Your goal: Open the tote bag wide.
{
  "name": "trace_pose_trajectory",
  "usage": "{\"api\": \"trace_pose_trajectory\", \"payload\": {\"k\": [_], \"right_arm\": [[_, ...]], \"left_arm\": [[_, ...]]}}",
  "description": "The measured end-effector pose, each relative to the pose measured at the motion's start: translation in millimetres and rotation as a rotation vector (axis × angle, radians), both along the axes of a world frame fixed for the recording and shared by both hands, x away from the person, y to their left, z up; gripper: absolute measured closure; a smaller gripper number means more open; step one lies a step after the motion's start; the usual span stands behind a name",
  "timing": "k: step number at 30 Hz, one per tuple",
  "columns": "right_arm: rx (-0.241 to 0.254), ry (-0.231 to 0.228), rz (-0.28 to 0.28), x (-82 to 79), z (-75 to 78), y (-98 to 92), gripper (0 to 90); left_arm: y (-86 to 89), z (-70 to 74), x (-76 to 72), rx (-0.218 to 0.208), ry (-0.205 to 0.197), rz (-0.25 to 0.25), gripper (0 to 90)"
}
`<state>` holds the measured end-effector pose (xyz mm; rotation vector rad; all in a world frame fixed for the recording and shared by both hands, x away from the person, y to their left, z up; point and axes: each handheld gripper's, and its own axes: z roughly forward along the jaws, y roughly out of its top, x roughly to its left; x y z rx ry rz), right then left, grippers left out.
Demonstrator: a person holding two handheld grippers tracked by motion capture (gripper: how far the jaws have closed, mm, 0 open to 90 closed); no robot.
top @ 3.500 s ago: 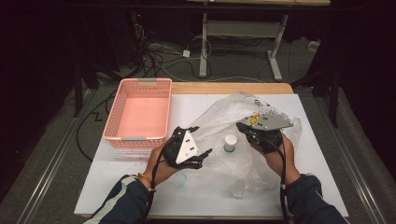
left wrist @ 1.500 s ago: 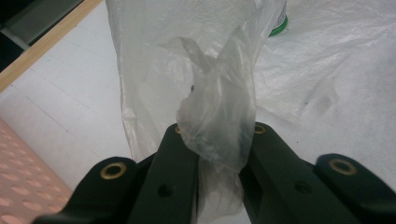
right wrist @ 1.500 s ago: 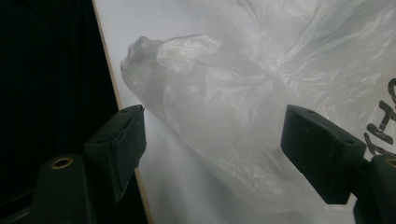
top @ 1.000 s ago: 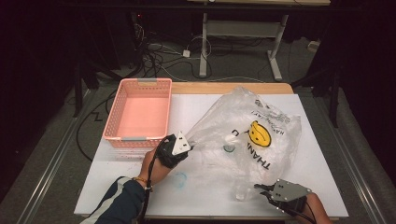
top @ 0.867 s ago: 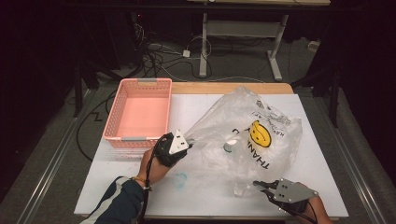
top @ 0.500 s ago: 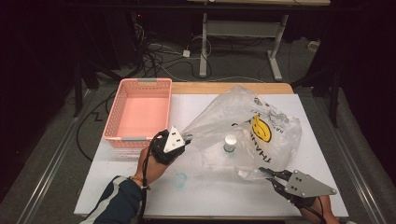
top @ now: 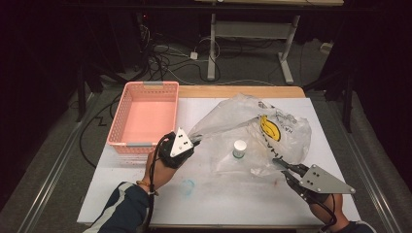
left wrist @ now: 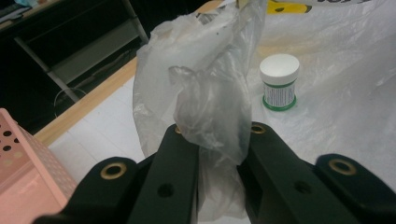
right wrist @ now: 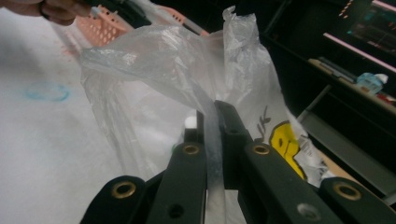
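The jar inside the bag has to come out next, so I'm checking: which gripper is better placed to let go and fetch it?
Probably left. The left gripper grips the bag beside its raised mouth, facing the jar; the right gripper pinches the far edge.

High view overhead; 2 close views share bag.

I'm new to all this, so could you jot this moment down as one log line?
left gripper: shut on plastic bag | right gripper: shut on plastic bag | small jar: upright inside bag | pink basket: left of bag
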<state>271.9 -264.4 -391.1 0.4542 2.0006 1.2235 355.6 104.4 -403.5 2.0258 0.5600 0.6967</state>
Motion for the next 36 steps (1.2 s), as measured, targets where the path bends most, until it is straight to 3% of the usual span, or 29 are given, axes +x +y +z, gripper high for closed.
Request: {"api": "trace_pose_trajectory", "payload": {"k": [3,10,23,36], "right_arm": [[0.028,-0.028,-0.012,3.4,3.9,4.1,90.0],[0.01,-0.043,-0.026,8.8,2.8,9.5,90.0],[0.075,-0.1,-0.045,11.7,23.3,9.0,90.0],[0.151,-0.173,-0.112,23.2,43.2,4.7,90.0]], "left_arm": [[-1.1,1.1,-0.5,-0.015,-0.01,0.0,86.8],[-2.0,2.4,-1.2,-0.019,-0.022,0.001,86.8],[9.8,24.6,-9.0,-0.11,-0.073,0.025,86.9],[12.1,43.1,-7.0,-0.186,-0.108,0.039,86.9]]}}
